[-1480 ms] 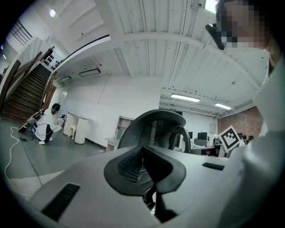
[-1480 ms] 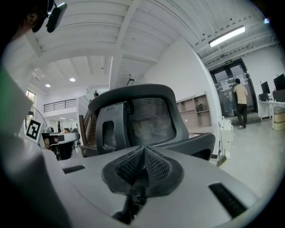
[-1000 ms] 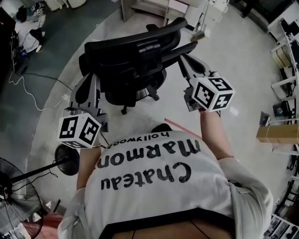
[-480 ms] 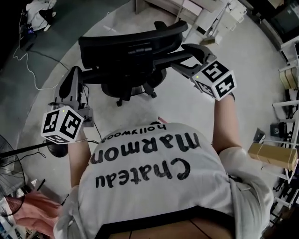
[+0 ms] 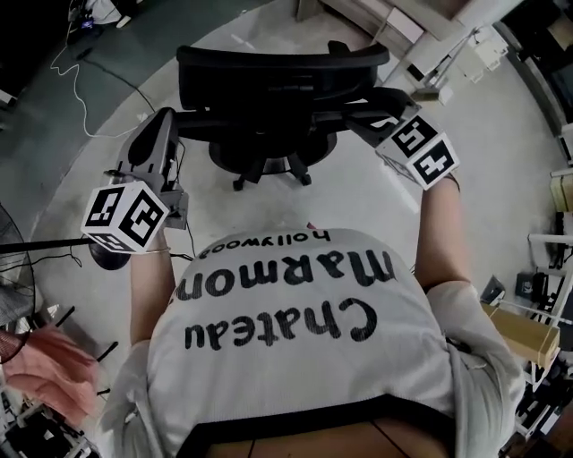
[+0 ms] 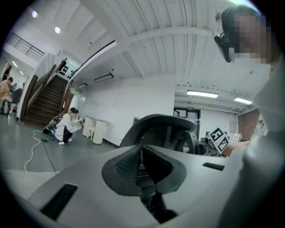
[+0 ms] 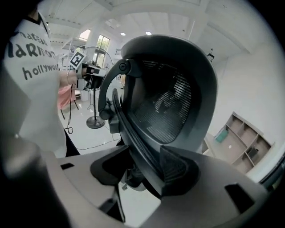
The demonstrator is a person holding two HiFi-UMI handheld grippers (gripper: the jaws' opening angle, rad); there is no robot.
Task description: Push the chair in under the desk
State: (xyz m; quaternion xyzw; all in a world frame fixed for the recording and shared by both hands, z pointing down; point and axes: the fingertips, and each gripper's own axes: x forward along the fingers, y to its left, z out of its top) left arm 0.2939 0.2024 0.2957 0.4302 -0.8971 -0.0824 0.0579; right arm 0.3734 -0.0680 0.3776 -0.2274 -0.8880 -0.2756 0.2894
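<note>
The black mesh office chair point(image 5: 277, 80) stands on the floor just ahead of me, its back toward me. My right gripper point(image 5: 365, 109) reaches to the right edge of the backrest. In the right gripper view the backrest's black rim point(image 7: 133, 138) runs between the jaws, which have just been closing. The right pad point(image 7: 176, 171) lies against the rim, and a gap shows on the left side. My left gripper point(image 5: 163, 125) points level beside the chair's left side with its pads point(image 6: 133, 162) together and nothing between them. The chair back point(image 6: 160, 129) shows beyond them.
A standing fan's base point(image 5: 106, 255) and a pink cloth point(image 5: 58, 371) lie at my left. Cables point(image 5: 85, 76) trail over the floor at far left. Shelving point(image 5: 394, 22) stands beyond the chair, a cardboard box point(image 5: 524, 331) at right. A person crouches point(image 6: 66, 128) near a staircase point(image 6: 44, 98).
The right gripper has rolled, dropped and opened, and now straddles the backrest's right rim. The chair now shows square-on to me. The left gripper stays shut beside the chair's left side.
</note>
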